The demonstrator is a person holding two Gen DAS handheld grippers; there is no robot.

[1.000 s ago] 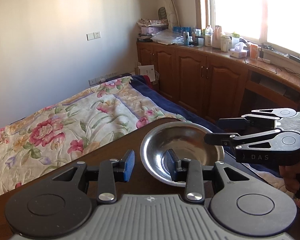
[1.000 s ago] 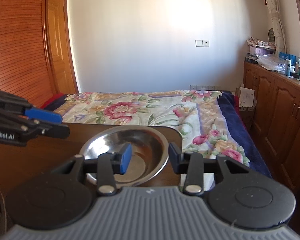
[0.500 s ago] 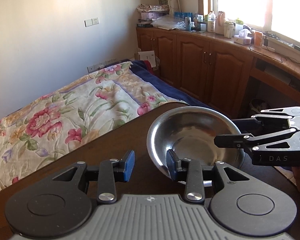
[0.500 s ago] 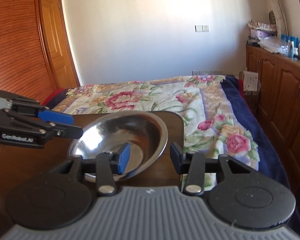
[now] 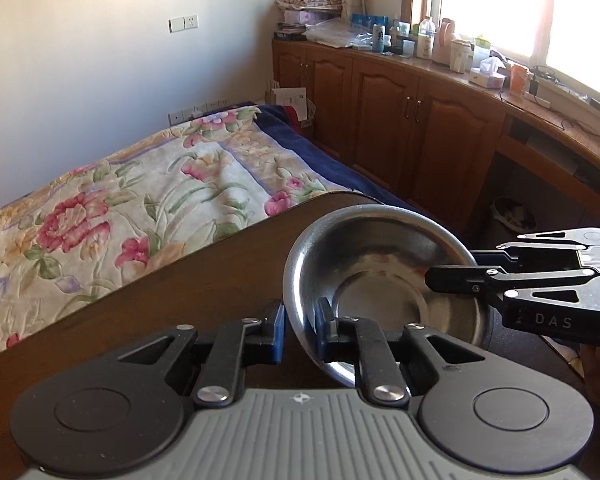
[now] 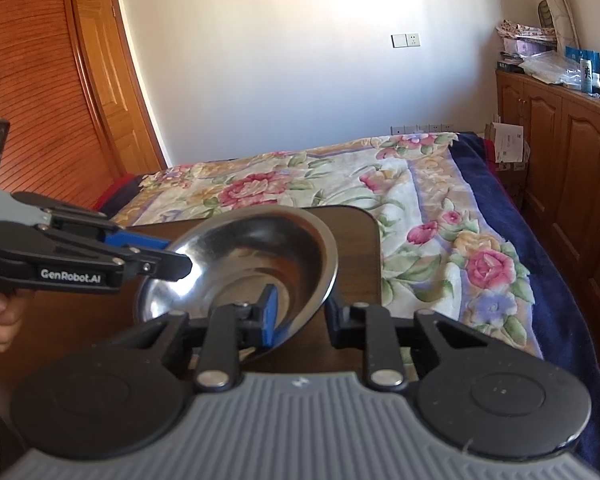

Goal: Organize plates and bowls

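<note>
**Steel bowl tilted above table corner, a gripper at each side of its rim**

- Steel bowl [image 5: 380, 280] sits tilted over the corner of a dark wooden table [image 5: 172, 300]. Whether its base touches the tabletop cannot be told.
- Left gripper [image 5: 299, 330]: fingers straddle the bowl's near-left rim, one blue pad outside the wall, the other inside. A narrow gap shows between the outer pad and the metal; a firm pinch cannot be confirmed.
- Right gripper [image 6: 299, 314]: fingers straddle the opposite rim, blue pad inside the bowl, black finger outside with a visible gap to the wall. Jaws stand apart, not clamped.
- In the left wrist view the right gripper reaches in from the right edge, its tips at the bowl's rim. In the right wrist view the left gripper comes in from the left, its tips at the rim.
- Beyond the table: bed with a floral quilt [image 6: 340, 192], wooden cabinets [image 5: 400, 120] along the window wall, their counter crowded with bottles and boxes. Wooden door [image 6: 108, 92] at left in the right wrist view.
</note>
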